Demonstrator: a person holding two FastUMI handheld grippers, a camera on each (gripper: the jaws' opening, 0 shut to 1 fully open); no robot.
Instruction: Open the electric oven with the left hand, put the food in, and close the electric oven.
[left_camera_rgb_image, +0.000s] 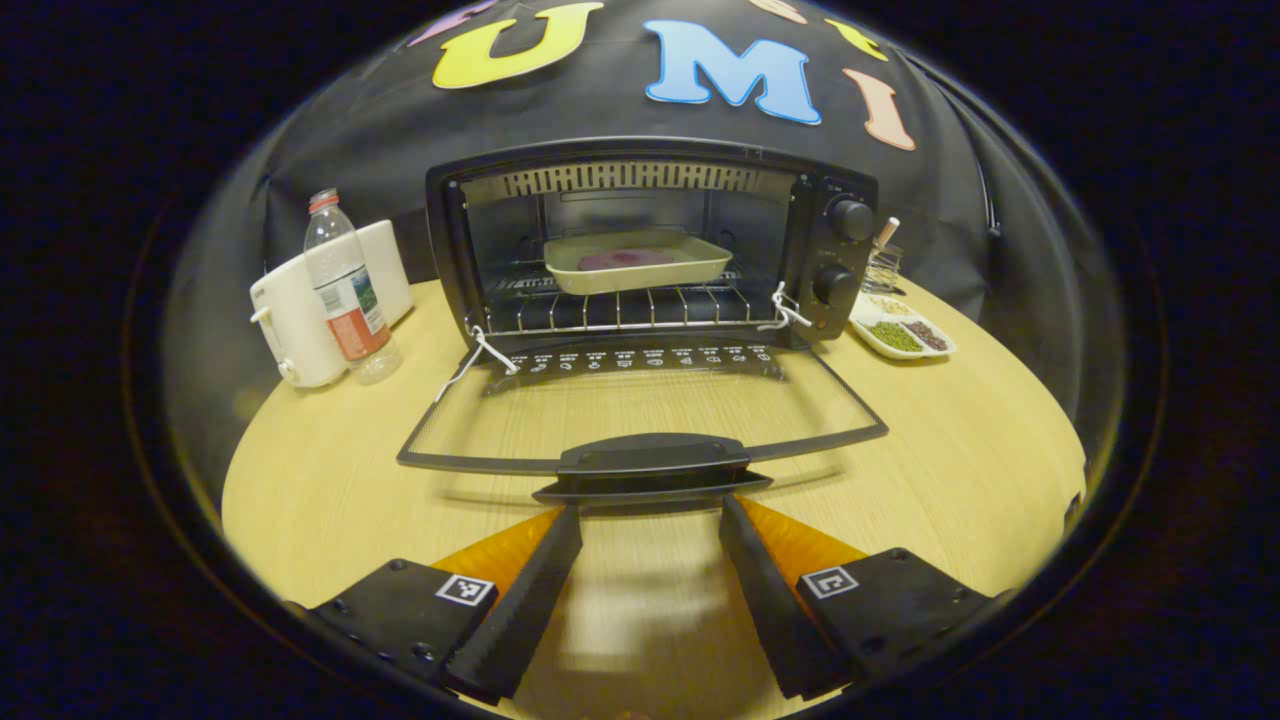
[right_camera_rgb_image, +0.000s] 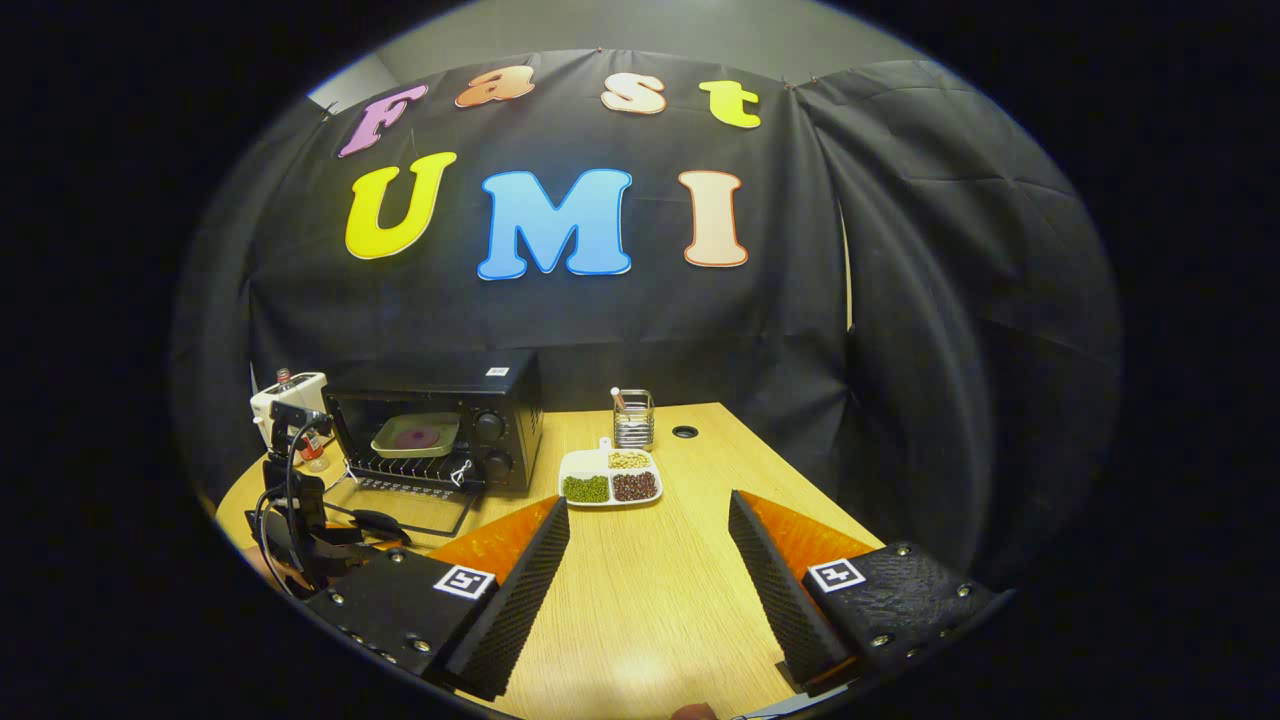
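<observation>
**Oven door down, food on the rack**

Oven (left_camera_rgb_image: 650, 240) sits at centre frame in the left gripper view, door (left_camera_rgb_image: 640, 410) dropped flat, the tray of food (left_camera_rgb_image: 637, 262) on the rack inside. The left gripper (left_camera_rgb_image: 650, 520) hangs just below the door handle (left_camera_rgb_image: 652, 462), fingers spread and holding nothing. In the right gripper view, the right gripper (right_camera_rgb_image: 648, 520) is spread too, over bare table (right_camera_rgb_image: 640, 600) at lower centre.

Black electric oven (left_camera_rgb_image: 650, 240) centre frame, door (left_camera_rgb_image: 640, 410) dropped flat toward the bottom; pale tray of pink food (left_camera_rgb_image: 637, 262) level on rack inside.
</observation>
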